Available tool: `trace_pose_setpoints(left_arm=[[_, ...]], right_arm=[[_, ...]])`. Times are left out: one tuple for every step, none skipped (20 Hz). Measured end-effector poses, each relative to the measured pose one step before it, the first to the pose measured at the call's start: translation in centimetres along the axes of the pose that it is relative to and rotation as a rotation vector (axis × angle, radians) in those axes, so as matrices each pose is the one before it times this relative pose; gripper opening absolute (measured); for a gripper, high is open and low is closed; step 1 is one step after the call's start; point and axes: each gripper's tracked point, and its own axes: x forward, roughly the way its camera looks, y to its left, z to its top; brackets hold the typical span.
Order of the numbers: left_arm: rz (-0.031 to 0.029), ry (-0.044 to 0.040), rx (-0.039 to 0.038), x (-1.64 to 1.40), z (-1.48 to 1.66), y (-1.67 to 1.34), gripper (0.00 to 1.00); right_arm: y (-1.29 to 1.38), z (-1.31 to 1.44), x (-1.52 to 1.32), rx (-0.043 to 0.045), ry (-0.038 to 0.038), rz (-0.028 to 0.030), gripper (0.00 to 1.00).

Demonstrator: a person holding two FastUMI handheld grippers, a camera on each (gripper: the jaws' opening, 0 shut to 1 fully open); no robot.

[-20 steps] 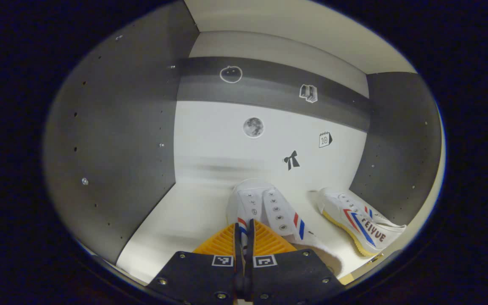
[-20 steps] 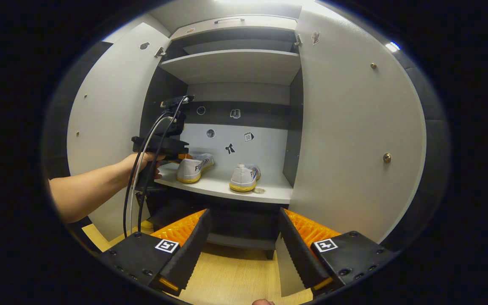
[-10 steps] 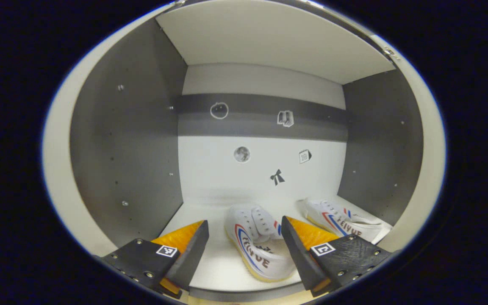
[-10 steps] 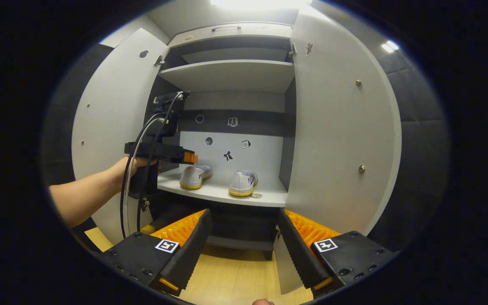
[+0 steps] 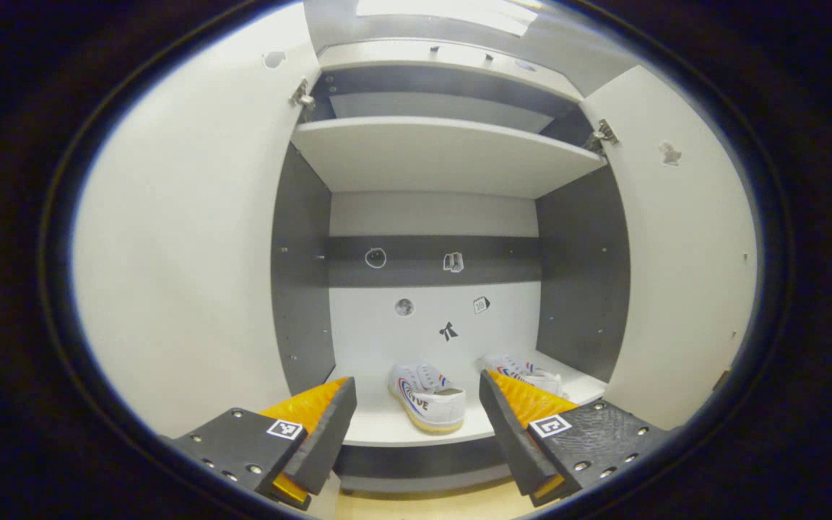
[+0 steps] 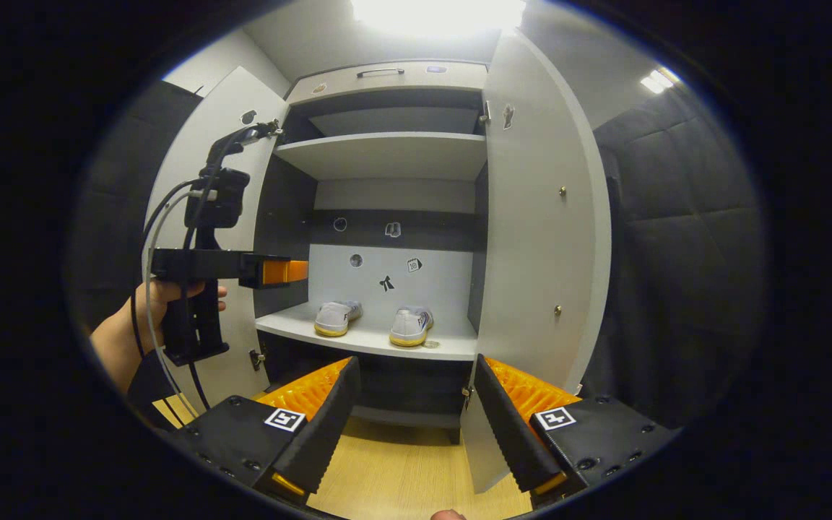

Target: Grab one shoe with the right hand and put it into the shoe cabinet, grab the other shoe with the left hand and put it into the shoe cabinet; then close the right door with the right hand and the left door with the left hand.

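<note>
Two shoes (image 5: pixel 427 396) shelved, beyond left hand-held gripper (image 5: pixel 416 440)

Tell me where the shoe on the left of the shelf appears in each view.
Left gripper view: left shoe low at centre, between the gripper's fingers, heel toward the camera.
Right gripper view: left shoe just below centre, small, on the shelf.
Shared landmark: bow sticker on the back wall.
</note>
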Motion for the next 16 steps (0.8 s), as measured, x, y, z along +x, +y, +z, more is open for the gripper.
trace_pose_setpoints(left_arm=[[-0.00609, -0.01058, -0.00111, -1.64, 0.24, -0.121, 0.97], [-0.00197, -0.00662, -0.00272, -1.417, 0.281, 0.018, 0.97], [-0.00441, -0.00396, -0.00125, -1.44, 0.07, -0.029, 0.98], [-0.00297, -0.00167, -0.00006, -1.369, 0.117, -0.084, 0.98], [0.00285, 0.00213, 0.00051, -1.275, -0.084, 0.111, 0.98], [0.00165, 0.00175, 0.00172, -1.166, -0.123, 0.079, 0.98], [0.00447, 0.00371, 0.00007, -1.034, -0.259, 0.191, 0.98], [0.00241, 0.00382, -0.00065, -1.012, -0.132, 0.221, 0.96], [0.00021, 0.00331, -0.00092, -0.89, -0.229, 0.289, 0.97], [0.00613, 0.00277, -0.00105, -0.995, -0.155, 0.318, 0.98], [0.00417, 0.00218, -0.00086, -1.089, -0.316, 0.282, 0.98], [0.0039, 0.00058, 0.00174, -1.046, -0.216, 0.262, 0.97], [0.0053, 0.00446, 0.00171, -0.928, -0.254, 0.376, 0.97], [0.0046, 0.00444, 0.00208, -0.91, -0.27, 0.386, 0.97], [0.01055, 0.00715, -0.00271, -0.526, -0.246, 0.534, 0.97], [0.00823, 0.00631, -0.00528, -0.788, -0.323, 0.478, 0.97]], right_arm=[[0.038, 0.341, -0.435, 0.00044, -0.00962, 0.0002, 1.0], [0.012, 0.353, -0.387, -0.00247, -0.00742, -0.00112, 1.0], [-0.014, 0.329, -0.424, -0.00073, -0.00567, -0.00085, 1.0], [0.063, 0.291, -0.299, 0.00253, -0.00571, 0.00174, 0.99], [0.097, 0.199, -0.389, 0.00386, -0.00485, 0.00221, 0.99], [0.098, 0.153, -0.252, 0.00347, -0.0029, 0.00319, 1.0], [0.118, 0.099, -0.281, 0.00325, -0.00282, 0.00304, 1.0], [0.13, 0.047, -0.192, 0.00228, -0.00104, 0.00274, 0.99], [0.145, -0.025, -0.203, 0.00186, 0.00049, 0.00415, 0.99], [0.14, -0.01, -0.21, 0.0016, 0.00064, 0.00394, 0.99], [0.109, 0.086, -0.16, 0.00199, -0.00186, 0.00256, 0.99], [0.165, 0.212, -0.195, 0.00594, -0.00814, 0.00625, 0.99], [0.215, 0.193, -0.148, 0.00614, -0.01026, 0.00756, 0.99], [-0.053, 0.142, -0.124, 0.0021, -0.00628, 0.00262, 0.99], [-0.121, 0.003, -0.11, -0.0007, -0.0021, -0.00042, 0.99], [-0.307, -0.022, -0.038, -0.00221, 0.00273, -0.00387, 0.99]])
